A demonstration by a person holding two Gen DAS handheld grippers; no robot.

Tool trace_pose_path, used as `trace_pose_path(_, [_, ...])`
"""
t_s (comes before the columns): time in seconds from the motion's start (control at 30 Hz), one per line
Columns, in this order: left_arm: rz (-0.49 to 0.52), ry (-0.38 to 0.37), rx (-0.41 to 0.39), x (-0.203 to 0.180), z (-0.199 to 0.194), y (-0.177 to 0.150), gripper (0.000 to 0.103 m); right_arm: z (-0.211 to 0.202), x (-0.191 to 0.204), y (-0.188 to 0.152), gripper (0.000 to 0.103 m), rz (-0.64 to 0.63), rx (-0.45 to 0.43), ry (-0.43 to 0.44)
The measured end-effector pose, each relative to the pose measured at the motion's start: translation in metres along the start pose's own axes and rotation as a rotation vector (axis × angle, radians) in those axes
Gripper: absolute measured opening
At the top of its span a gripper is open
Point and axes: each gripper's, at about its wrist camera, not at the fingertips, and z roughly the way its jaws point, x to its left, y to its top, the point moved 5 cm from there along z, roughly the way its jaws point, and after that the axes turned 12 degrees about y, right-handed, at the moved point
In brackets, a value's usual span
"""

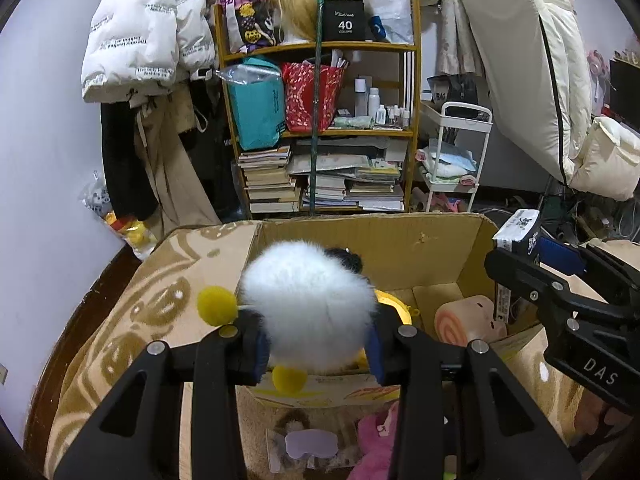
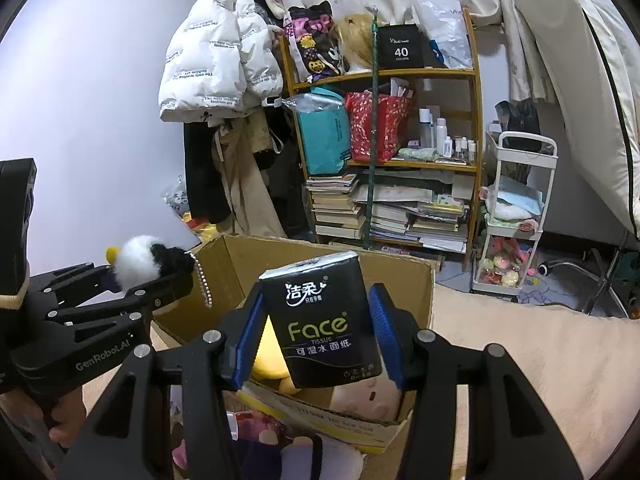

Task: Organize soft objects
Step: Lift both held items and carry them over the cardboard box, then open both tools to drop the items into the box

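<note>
Left tongs (image 1: 320, 344) are clamped on a fluffy white plush (image 1: 308, 304) right over the near edge of the cardboard box (image 1: 360, 240), right tongs (image 2: 316, 336) squeezing a black tissue pack (image 2: 320, 320) above it too. Box is open on top, holding a pink plush (image 1: 468, 324) and something yellow (image 2: 268, 356), bookshelf (image 1: 320, 128) close behind.
</note>
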Motion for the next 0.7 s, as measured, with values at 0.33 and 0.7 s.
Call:
trace_pose_path(0.33, [-0.026,-0.012,0.012,0.004,-0.001,0.001,0.055,0.006,-0.006,-0.001,0.055,0.028,0.026,0.005])
trace_pose_path(0.7, [0.025,0.030,0.033,0.008,-0.005,-0.005,0.081,0.009,-0.015,-0.007,0.071,0.061,0.062,0.005])
